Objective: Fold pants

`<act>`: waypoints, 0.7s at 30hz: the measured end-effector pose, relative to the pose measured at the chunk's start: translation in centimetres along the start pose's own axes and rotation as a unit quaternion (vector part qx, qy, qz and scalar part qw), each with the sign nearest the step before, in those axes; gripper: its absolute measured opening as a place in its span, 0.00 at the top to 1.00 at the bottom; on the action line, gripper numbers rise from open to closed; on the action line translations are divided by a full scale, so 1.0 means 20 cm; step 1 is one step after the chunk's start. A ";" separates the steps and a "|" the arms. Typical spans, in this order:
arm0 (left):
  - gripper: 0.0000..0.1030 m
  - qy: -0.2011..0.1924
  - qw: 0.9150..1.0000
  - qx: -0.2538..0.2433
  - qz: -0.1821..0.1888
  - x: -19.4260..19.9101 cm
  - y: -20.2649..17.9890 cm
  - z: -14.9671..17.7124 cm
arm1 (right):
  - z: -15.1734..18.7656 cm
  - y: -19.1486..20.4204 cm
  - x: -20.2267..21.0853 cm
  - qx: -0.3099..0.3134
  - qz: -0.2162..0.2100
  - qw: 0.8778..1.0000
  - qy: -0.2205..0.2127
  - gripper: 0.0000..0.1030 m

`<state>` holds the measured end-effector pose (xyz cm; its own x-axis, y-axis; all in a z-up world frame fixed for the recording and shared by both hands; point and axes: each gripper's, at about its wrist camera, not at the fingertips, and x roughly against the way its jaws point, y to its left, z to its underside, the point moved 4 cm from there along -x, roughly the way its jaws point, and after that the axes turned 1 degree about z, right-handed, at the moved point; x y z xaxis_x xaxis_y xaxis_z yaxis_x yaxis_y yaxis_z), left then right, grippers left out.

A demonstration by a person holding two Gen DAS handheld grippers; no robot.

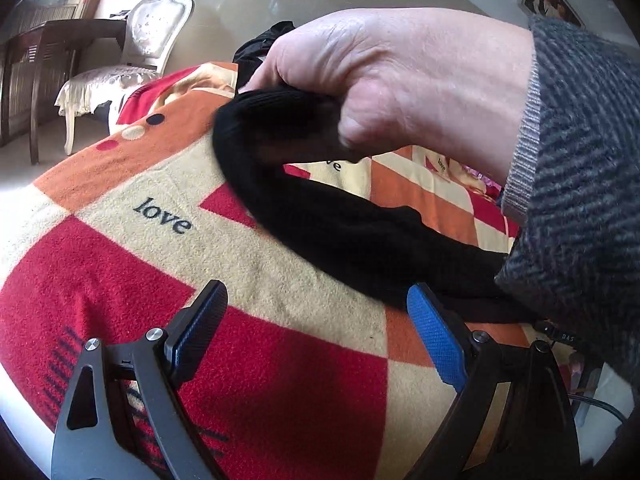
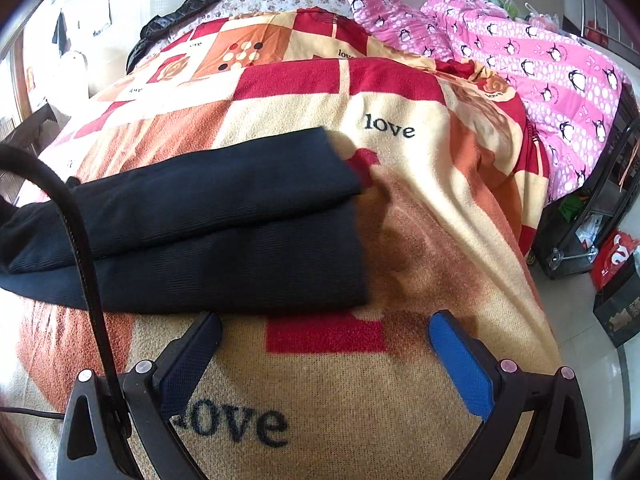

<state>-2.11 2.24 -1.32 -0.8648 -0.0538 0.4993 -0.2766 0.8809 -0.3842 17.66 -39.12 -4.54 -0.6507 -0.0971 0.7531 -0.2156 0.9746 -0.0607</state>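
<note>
Your left gripper (image 1: 316, 322) stands with its jaws spread wide and nothing between them, the blue pad's tip just at the edge of the black pants (image 1: 340, 236). Your right gripper (image 2: 326, 338) is equally wide and empty, poised above the patterned blanket (image 2: 420, 240), its dark finger just beside the near hem of the pants (image 2: 224, 236), which lie in two stacked layers on the bed. Above the left gripper, a bare hand (image 1: 400, 80) in a grey herringbone sleeve (image 1: 580, 168) pinches one end of the garment clear of the blanket (image 1: 200, 240). A pink penguin quilt (image 2: 540, 60) lies at the bed's far side.
</note>
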 end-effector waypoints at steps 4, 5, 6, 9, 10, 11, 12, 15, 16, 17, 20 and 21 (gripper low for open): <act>0.10 0.003 1.000 0.003 -0.004 -0.01 0.01 0.00 | 0.00 0.00 0.00 0.000 0.000 1.000 0.000 0.00; 0.10 0.005 1.000 0.004 -0.005 -0.02 0.01 0.00 | 0.00 0.00 0.00 0.000 0.000 1.000 0.000 0.00; 0.10 0.007 1.000 0.004 -0.004 -0.03 0.01 0.00 | 0.00 0.00 0.00 0.000 0.000 1.000 0.000 0.00; 0.10 0.010 1.000 0.001 -0.002 -0.04 0.00 0.00 | 0.00 0.00 0.00 0.000 0.000 1.000 0.000 0.00; 0.10 0.012 1.000 0.001 -0.001 -0.05 0.00 0.00 | 0.00 0.00 0.00 0.000 0.000 1.000 0.000 0.00; 0.10 0.015 1.000 0.001 -0.002 -0.05 0.00 0.00 | 0.00 0.00 0.00 0.000 0.000 1.000 0.000 0.00; 0.10 0.017 1.000 0.002 -0.002 -0.06 0.00 0.00 | 0.00 0.00 0.00 0.000 0.000 1.000 0.000 0.00; 0.10 0.020 1.000 0.006 -0.001 -0.06 0.01 0.00 | 0.00 0.00 0.00 0.000 0.000 1.000 0.000 0.00; 0.10 0.020 1.000 0.007 0.000 -0.06 0.01 0.00 | 0.00 0.00 0.00 0.000 0.000 1.000 0.000 0.00; 0.10 0.022 1.000 0.007 0.000 -0.06 0.01 0.01 | 0.00 0.00 0.00 0.000 0.000 1.000 0.000 0.00; 0.10 0.027 1.000 0.005 0.003 -0.06 0.00 0.01 | 0.00 0.00 0.00 0.000 0.000 1.000 0.000 0.00; 0.10 0.030 1.000 0.001 0.002 -0.07 -0.01 0.02 | 0.00 0.00 0.00 0.000 0.000 1.000 0.000 0.00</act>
<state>-1.00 2.08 -2.24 -0.8395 -0.0221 0.5429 -0.2740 0.8800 -0.3879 17.68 -39.16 -4.45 -0.6499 -0.0977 0.7537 -0.2159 0.9746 -0.0599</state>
